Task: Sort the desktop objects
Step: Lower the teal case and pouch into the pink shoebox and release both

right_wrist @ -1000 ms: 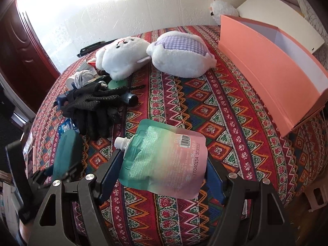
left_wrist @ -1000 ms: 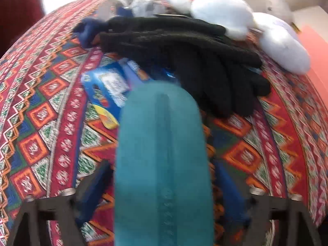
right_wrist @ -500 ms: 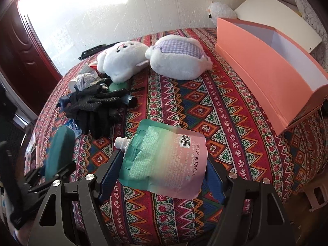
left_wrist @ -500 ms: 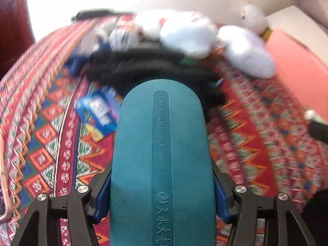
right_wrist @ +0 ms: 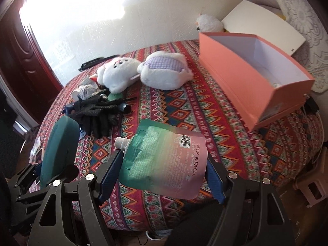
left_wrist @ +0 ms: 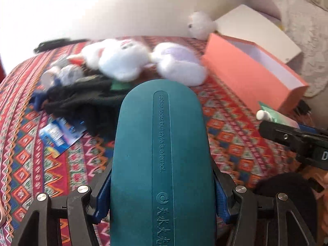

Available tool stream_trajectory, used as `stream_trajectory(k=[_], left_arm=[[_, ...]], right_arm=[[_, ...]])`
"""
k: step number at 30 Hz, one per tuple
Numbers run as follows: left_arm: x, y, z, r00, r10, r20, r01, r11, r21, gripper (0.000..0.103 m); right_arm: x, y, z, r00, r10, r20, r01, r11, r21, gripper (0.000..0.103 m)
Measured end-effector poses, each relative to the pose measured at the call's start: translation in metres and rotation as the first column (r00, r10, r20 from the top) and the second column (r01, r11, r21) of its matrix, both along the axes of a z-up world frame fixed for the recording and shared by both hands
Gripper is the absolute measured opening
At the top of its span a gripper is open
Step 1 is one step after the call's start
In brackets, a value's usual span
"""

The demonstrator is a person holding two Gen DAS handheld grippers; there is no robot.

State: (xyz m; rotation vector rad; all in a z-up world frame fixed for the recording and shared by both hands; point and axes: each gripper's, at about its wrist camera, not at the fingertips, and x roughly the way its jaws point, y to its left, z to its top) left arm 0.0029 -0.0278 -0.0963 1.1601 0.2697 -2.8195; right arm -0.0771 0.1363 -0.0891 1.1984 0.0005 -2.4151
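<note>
A: Now that the left tool point(left_wrist: 162, 196) has clamped onto the teal glasses case point(left_wrist: 162, 153), which a second ago lay loose between wide jaws on the patterned cloth of the desk point(right_wrist: 205, 110), the case is up off the cloth.

B: And the right tool point(right_wrist: 162, 176)?

A: Gripping the spouted refill pouch point(right_wrist: 164, 157) by both edges, same as a moment ago, and also clear of the cloth.

B: So both loads are ready to go?

A: I'd say so. The open orange box point(right_wrist: 242, 75) sits on the far right, and it has grown nearer in both views. The black gloves point(right_wrist: 92, 112), the blue packet point(left_wrist: 61, 135) and the two white plush toys point(right_wrist: 143, 71) lie on the left and far side, untouched.

B: Next?

A: Probably both drop into the box.
</note>
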Motion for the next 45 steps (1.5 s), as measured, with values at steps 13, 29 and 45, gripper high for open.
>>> stream_trajectory(k=[13,29,45], left_arm=[[-0.034,0.111,0.052,0.966,-0.24,-0.09,0.238,0.971,-0.037,0.067],[-0.21,0.219,0.112,0.906,-0.395,-0.151,0.395,0.918,-0.03,0.067],[-0.365,0.218,0.067,0.942,-0.324,-0.09,0.331,0.94,0.083,0.087]], right_arm=[[0.003,0.107,0.03,0.98,-0.186,-0.07,0.184,0.982,-0.035,0.078],[-0.103,0.233,0.082,0.906,-0.348,-0.239,0.347,0.937,-0.047,0.078],[-0.326,0.259,0.027,0.915,-0.378,-0.143,0.388,0.921,0.046,0.084]])
